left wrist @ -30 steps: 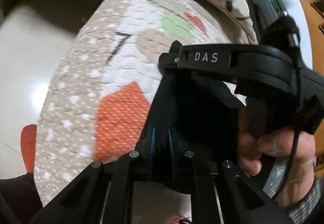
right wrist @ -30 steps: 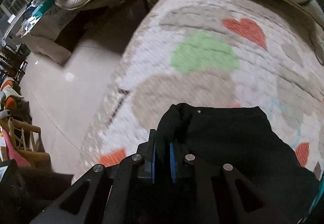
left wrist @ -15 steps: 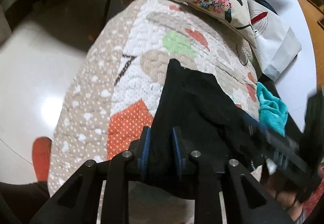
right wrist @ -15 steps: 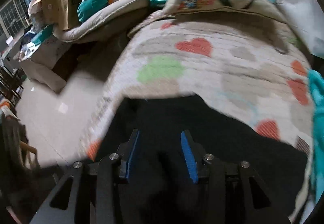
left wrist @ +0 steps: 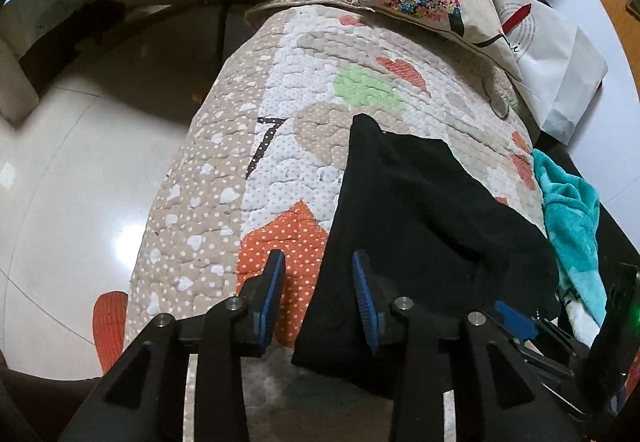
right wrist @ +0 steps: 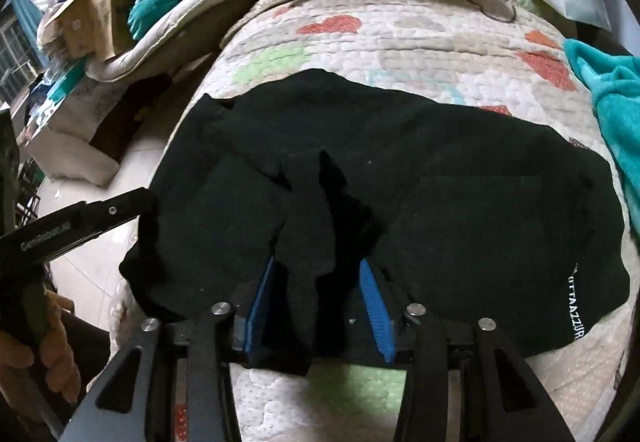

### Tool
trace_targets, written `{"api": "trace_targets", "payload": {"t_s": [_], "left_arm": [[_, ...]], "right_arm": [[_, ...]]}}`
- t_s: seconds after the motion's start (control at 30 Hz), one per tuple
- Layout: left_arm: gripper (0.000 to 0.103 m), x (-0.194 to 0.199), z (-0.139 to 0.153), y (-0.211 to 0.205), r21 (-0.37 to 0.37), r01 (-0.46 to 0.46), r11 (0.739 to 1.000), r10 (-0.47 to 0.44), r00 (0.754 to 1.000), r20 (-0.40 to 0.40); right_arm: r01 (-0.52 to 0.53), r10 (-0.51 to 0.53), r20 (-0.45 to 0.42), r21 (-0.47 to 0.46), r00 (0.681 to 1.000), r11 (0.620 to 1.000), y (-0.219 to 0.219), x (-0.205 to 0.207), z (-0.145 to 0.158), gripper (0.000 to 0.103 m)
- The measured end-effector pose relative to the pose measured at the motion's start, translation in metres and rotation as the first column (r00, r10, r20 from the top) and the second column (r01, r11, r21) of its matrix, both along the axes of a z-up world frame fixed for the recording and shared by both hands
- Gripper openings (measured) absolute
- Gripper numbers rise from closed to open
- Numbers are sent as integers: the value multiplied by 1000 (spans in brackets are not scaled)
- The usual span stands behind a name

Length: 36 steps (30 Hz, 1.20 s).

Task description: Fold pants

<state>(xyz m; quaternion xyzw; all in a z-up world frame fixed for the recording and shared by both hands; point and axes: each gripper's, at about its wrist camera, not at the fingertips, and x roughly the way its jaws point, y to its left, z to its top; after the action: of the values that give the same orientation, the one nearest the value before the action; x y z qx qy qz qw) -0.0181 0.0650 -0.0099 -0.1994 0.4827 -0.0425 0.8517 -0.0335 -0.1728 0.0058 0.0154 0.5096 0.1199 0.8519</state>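
Black fabric pants (right wrist: 400, 170) folded, spread across frame centre on quilted heart-patterned bedspread (left wrist: 312, 90). Left gripper (left wrist: 318, 294) parted, released, straddling pants' left edge. Right gripper (right wrist: 320, 302) parted, loose fabric fold between pads, not clamped. Teal fleece towel (left wrist: 572, 218) at right.

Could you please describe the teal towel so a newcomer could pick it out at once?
Start at the heart-patterned quilt covering the bed. On it lie the black pants; at the quilt's edge just beyond them sits the teal towel. It is the only fluffy, crumpled teal cloth there.
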Motion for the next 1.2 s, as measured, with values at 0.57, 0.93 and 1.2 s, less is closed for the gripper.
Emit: {"api": "trace_targets", "payload": {"t_s": [0.57,0.93,1.2], "left_arm": [[36,0,3,6,-25,-28,999,28,1000,-10],[36,-1,7,15,-41,-61,997,61,998,-3],[36,-2,7,17,-48,-66,997,66,998,-5]], "right_arm": [[-2,9,215,-34,977,999,25,-33,33,55],[19,-21,70,27,997,999,15,-27,2,56],[95,-103,117,69,988,993,-5,-38,13,59]]}}
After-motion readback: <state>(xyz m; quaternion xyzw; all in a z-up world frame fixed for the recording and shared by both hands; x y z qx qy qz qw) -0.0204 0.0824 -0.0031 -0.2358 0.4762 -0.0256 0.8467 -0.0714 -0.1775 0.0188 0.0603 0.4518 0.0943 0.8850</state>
